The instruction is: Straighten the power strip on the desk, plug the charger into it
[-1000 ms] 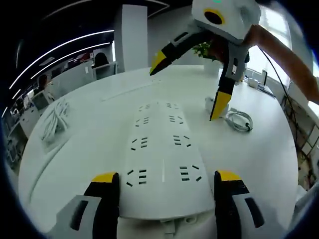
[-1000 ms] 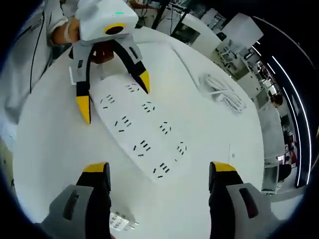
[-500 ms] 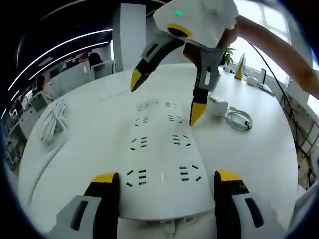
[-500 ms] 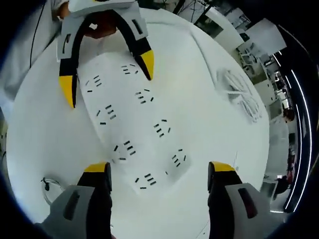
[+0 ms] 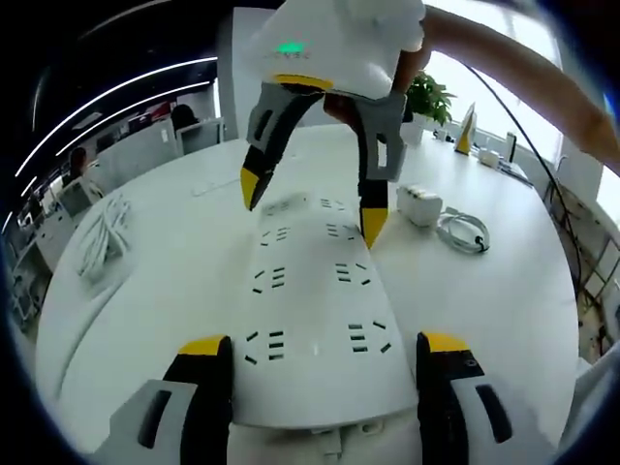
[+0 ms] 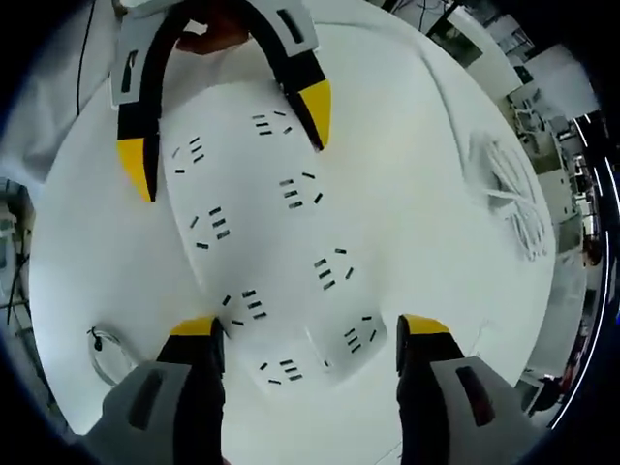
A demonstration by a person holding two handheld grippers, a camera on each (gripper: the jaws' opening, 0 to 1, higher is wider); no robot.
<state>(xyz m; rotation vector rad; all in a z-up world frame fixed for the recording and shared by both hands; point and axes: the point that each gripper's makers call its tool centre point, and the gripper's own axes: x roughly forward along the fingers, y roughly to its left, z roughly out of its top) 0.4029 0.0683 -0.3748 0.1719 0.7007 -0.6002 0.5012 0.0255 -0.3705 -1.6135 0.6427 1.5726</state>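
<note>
A wide white power strip [image 5: 315, 310] [image 6: 271, 242] lies flat on the round white desk [image 5: 174, 281], with two rows of sockets. My left gripper [image 5: 323, 344] [image 6: 225, 134] is open and straddles the strip's near end, one jaw on each side. My right gripper [image 5: 312, 208] [image 6: 310, 326] is open over the opposite end, its yellow tips at the strip's two edges. The white charger [image 5: 419, 203] sits on the desk just right of the strip's far end, with its coiled cable [image 5: 465, 232] [image 6: 107, 354] beside it.
A bundle of white cables [image 5: 102, 237] [image 6: 513, 194] lies on the desk to the strip's left. A potted plant [image 5: 426, 97] and small items stand at the desk's far edge. A person's arm [image 5: 513, 68] reaches in behind the right gripper.
My right gripper has swung from above the charger to the strip's far end and come down over it. The left gripper and the strip have stayed put.
</note>
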